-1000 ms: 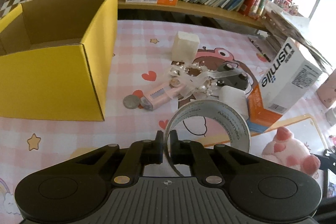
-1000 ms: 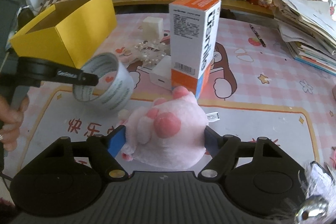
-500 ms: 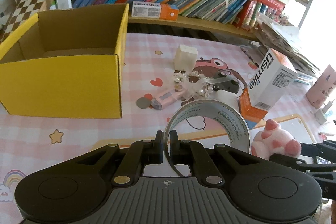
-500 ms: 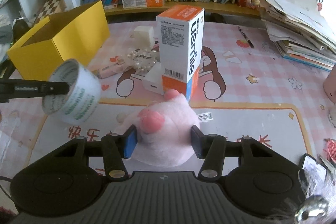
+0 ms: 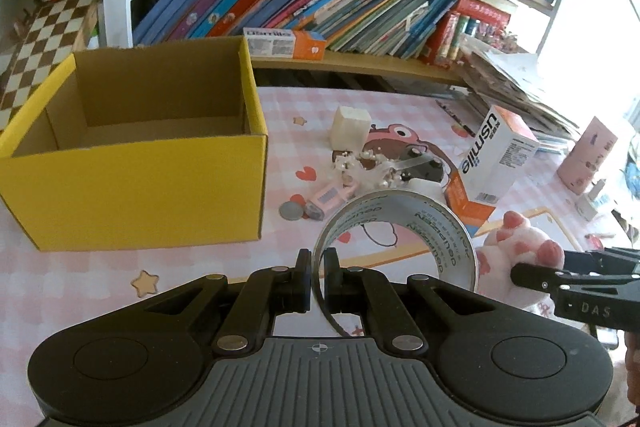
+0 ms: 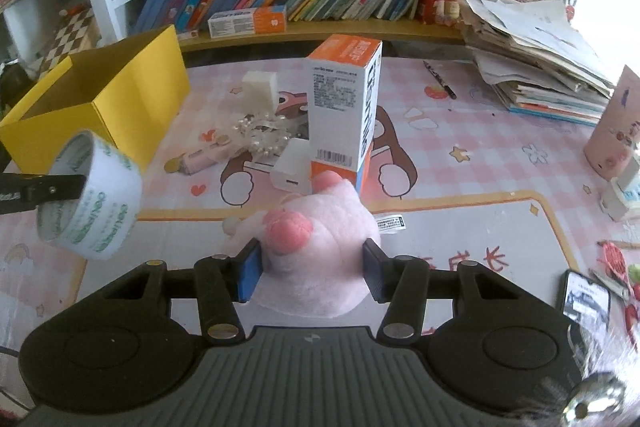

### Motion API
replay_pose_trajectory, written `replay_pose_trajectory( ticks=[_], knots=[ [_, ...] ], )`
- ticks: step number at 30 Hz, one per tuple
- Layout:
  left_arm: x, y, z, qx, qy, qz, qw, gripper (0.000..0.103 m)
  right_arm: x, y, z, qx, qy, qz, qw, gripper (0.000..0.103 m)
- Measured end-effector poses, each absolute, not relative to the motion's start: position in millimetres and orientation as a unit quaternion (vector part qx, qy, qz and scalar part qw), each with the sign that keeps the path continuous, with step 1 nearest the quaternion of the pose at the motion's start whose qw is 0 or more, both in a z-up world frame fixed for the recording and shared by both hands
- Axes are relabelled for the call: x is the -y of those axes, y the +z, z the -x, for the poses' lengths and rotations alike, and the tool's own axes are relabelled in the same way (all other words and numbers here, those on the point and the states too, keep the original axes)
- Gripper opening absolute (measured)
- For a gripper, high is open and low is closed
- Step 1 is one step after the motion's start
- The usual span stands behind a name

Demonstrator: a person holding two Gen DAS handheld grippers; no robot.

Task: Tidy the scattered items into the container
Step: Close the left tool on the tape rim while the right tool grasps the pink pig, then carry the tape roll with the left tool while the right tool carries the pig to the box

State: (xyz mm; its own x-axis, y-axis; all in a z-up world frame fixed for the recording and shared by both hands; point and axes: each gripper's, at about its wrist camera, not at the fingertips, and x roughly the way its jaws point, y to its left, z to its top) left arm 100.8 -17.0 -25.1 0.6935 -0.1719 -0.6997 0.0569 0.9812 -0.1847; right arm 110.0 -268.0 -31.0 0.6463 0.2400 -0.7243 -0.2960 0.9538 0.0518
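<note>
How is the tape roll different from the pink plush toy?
The tape roll is a hollow ring with green print; the pink plush toy is a solid fluffy lump. The left gripper pinches only the tape's thin wall, while the right gripper squeezes the toy's whole body. Both are held up off the table.

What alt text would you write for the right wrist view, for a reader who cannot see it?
The right gripper holds a pink plush toy between its fingers above a pink checked table. At left, the left gripper holds a roll of tape in front of an open yellow box. Behind the toy stand a white and orange carton and small clutter.
</note>
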Motion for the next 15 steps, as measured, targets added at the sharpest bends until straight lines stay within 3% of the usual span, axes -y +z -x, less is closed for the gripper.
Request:
replay_pose_trajectory(
  ticks=[15],
  knots=[
    [-31,7,-76,-0.342,-0.082,0.069,0.933,0.004,222,5,-91,-0.356,0.145,0.032,0.923,0.049]
  ],
)
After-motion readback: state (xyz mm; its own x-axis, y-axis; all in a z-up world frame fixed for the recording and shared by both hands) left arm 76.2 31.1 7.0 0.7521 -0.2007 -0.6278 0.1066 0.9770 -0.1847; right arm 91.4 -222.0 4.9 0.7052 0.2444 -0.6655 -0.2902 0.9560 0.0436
